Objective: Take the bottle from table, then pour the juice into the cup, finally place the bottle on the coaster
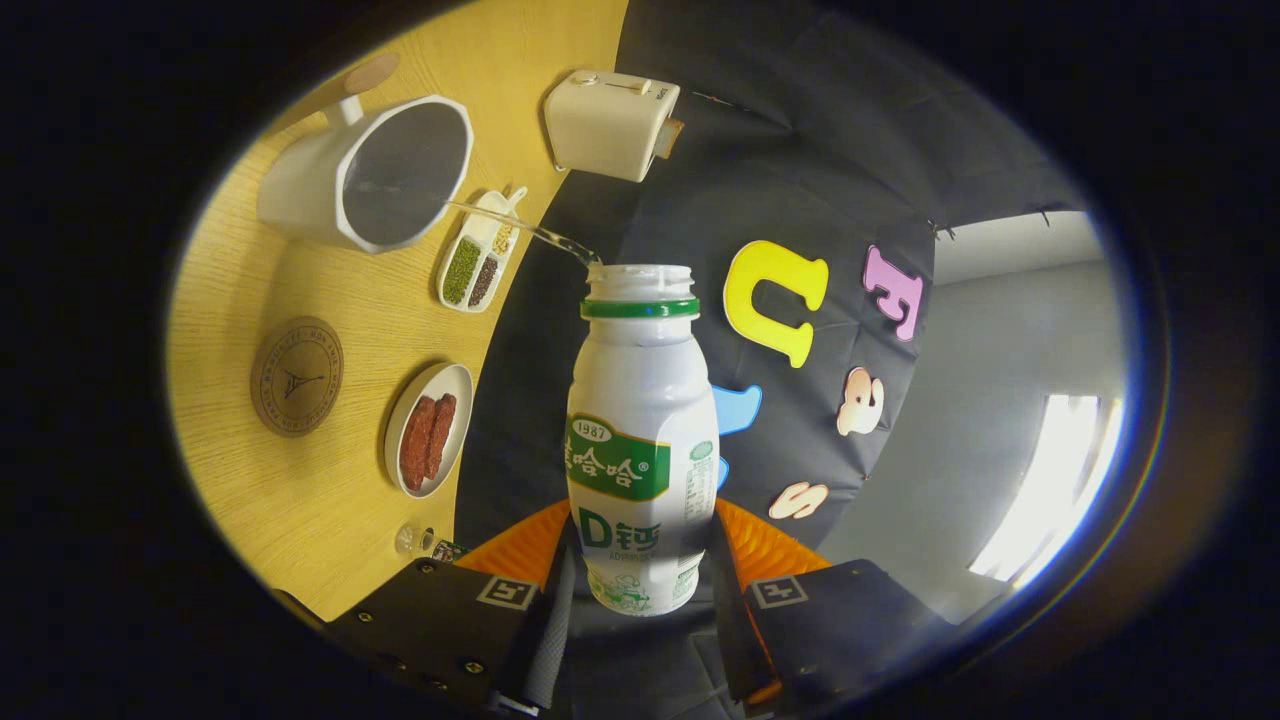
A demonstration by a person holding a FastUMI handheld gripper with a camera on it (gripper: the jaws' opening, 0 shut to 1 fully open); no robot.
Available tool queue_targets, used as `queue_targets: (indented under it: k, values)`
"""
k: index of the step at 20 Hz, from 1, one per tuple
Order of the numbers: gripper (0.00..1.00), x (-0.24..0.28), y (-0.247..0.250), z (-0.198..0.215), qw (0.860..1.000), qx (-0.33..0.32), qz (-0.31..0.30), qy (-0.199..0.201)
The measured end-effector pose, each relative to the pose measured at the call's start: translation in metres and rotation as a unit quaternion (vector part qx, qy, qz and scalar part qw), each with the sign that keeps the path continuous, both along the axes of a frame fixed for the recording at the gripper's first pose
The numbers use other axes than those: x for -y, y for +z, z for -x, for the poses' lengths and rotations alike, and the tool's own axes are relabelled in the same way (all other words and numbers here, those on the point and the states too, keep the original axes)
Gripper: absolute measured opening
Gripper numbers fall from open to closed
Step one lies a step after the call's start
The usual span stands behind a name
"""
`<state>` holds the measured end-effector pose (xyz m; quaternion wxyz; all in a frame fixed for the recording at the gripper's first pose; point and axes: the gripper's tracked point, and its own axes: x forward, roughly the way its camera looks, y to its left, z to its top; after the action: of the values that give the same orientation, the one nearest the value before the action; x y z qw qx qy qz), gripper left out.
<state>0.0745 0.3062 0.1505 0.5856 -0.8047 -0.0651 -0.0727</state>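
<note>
- We see a light wooden table (330, 520) with a curved edge against the booth wall.
- On it we see a white angular cup (365, 180) with a handle.
- A round brown coaster (296, 376) lies on the surface, well apart from the edge.
- A white oval dish holding red strips (428, 428) and a white divided tray of grains (478, 255) sit near the edge.
- A white boxy appliance (610, 122) stands at the edge.
- A small clear glass piece (413, 540) lies near the edge.

**Print on bottle and coaster**

A green label with printed characters and a number is being carried by the bottle (640, 440), which is being pressed by both fingers of the gripper (641, 575). Lettering is being shown around the coaster (297, 376), too small to read.
</note>
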Motion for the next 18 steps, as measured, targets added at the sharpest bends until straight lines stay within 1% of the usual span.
queue_targets:
  k: [9,18]
  values:
    - [0.62,-0.007,0.005,0.003,0.999,0.020,0.035,0.010]
    - [0.62,-0.020,0.012,0.008,0.995,0.045,0.083,0.025]
